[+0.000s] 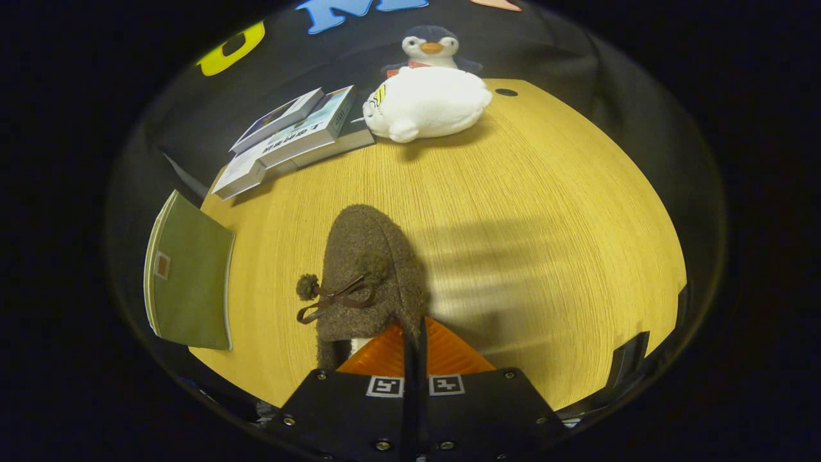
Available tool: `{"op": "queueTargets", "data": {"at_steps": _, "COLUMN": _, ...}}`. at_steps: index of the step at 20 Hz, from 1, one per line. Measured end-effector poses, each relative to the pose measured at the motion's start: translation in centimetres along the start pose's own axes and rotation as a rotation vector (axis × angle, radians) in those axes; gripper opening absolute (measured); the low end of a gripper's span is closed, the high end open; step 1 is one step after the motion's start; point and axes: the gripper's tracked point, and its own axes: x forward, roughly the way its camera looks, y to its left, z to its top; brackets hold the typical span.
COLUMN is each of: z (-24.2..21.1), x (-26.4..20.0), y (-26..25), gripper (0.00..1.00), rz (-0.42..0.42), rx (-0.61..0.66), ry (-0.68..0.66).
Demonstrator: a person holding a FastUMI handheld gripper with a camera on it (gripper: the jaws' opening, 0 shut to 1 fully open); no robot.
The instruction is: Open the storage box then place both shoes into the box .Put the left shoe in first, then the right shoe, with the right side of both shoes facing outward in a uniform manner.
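A brown fuzzy shoe (pixel 369 256) with a thin bow and a pom-pom lies toe-away just ahead of my fingers, over the wooden table (pixel 545 192). My gripper (pixel 414 328) is shut on the shoe's rear rim at its right side, and a thin dark edge of that rim shows pinched between the two fingers (pixel 449 354). A pale lining shows at the shoe's opening, just left of the fingers. The shoe throws a blurred shadow on the table to its right. I cannot tell whether its sole touches the table.
A green flat book (pixel 189 276) lies at the table's left edge. Beyond the shoe, a stack of books (pixel 295 135) sits at the far left, with a white plush seal (pixel 426 102) and a penguin toy (pixel 431 45) behind it.
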Motion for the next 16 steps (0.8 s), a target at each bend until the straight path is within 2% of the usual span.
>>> {"op": "queueTargets", "data": {"at_steps": 7, "z": 2.3, "x": -4.0, "y": 5.3, "gripper": 0.00, "rz": 0.061, "rx": 0.119, "ry": -0.073}}
{"op": "queueTargets", "data": {"at_steps": 16, "z": 4.6, "x": -8.1, "y": 12.9, "gripper": 0.00, "rz": 0.113, "rx": 0.153, "ry": -0.143}}
